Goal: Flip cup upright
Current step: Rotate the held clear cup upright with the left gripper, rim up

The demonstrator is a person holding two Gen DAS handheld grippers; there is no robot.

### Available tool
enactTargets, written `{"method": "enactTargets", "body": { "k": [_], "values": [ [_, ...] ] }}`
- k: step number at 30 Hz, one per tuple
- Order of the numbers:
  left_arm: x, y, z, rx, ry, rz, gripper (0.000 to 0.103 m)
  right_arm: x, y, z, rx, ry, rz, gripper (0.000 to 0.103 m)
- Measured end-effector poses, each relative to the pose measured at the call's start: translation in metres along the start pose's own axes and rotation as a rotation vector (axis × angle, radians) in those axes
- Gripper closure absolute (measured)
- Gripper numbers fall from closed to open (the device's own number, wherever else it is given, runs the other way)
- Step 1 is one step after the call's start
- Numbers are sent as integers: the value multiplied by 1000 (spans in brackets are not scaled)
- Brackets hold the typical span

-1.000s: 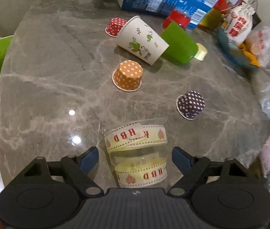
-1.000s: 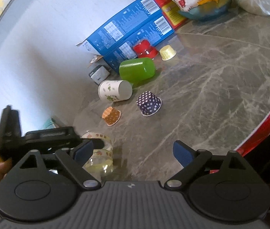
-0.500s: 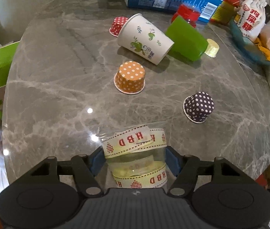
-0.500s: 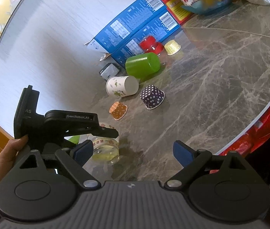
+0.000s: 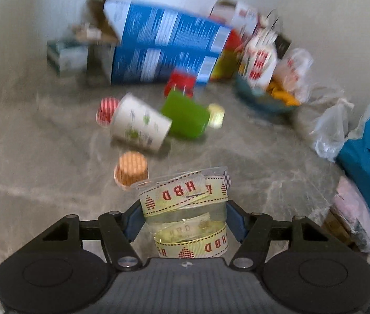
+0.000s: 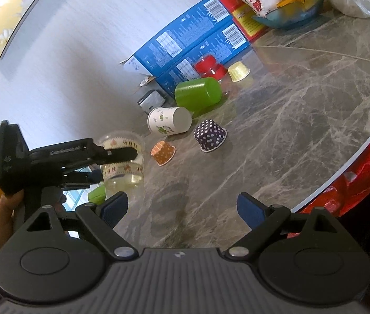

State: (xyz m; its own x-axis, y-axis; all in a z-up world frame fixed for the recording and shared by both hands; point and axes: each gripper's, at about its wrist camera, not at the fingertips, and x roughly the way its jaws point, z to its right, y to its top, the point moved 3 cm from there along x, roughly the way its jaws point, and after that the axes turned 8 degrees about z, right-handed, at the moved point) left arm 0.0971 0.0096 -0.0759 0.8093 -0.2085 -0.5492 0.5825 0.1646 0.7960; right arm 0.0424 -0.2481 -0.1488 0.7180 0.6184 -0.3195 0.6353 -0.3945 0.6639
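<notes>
Blur smears most of the left wrist view, yet the left gripper (image 5: 185, 221) is plain: its jaws are closed against both sides of the clear plastic cup (image 5: 185, 209), which carries loops of cream "HBD" ribbon. The cup sits between the blue pads with its wide rim toward the far side. Beyond it on the grey marble desk (image 5: 263, 162) are an orange dotted cup (image 5: 131, 167), a white paper cup (image 5: 140, 125) lying on its side, and a green cup (image 5: 185, 113) also on its side before blue cartons (image 5: 164, 49).

From the right wrist view, the left gripper (image 6: 130, 154) reaches in level from the left, a hand (image 6: 4, 209) gripping its handle, and the clear cup (image 6: 123, 164) hangs in its grasp above the desk edge, rim up. The right gripper (image 6: 182, 208) hovers over the desk with jaws spread wide, holding nothing. A purple dotted cup (image 6: 209, 135) stands inverted on the desk ahead.
</notes>
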Motion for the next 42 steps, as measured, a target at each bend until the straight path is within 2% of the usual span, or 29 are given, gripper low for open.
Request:
{"method": "enactTargets", "body": {
  "k": [1, 3, 4, 5, 7, 10, 14, 16, 22, 31, 42],
  "values": [
    [-6, -5, 5, 33, 16, 85, 36, -1, -1, 0, -4, -2, 4, 11],
    [-28, -24, 22, 149, 69, 337, 36, -3, -3, 1, -15, -8, 19, 11],
    [-35, -34, 30, 201, 108, 432, 36, -6, -4, 2, -21, -10, 34, 11],
    [-39, -46, 39, 243, 146, 511, 36, -8, -5, 4, -28, -15, 43, 11],
    [-39, -62, 52, 273, 176, 589, 36, -12, -9, 7, -52, -43, 70, 11],
    [-29, -76, 58, 235, 182, 603, 36, -19, -14, 9, -97, -77, 112, 11],
    [-14, -82, 51, 206, 199, 572, 37, -30, -17, 8, -164, -134, 164, 8],
    [-11, -81, 49, 196, 196, 568, 37, -34, -16, 11, -158, -145, 166, 2],
    [-13, -89, 44, 182, 190, 574, 38, -33, -14, 22, -97, -172, 149, 1],
    [-7, -102, 36, 161, 224, 506, 38, -36, -23, 27, -99, -161, 141, 1],
    [-6, -120, 42, 204, 243, 491, 39, -40, -29, 27, -88, -138, 141, 1]
  ]
}}
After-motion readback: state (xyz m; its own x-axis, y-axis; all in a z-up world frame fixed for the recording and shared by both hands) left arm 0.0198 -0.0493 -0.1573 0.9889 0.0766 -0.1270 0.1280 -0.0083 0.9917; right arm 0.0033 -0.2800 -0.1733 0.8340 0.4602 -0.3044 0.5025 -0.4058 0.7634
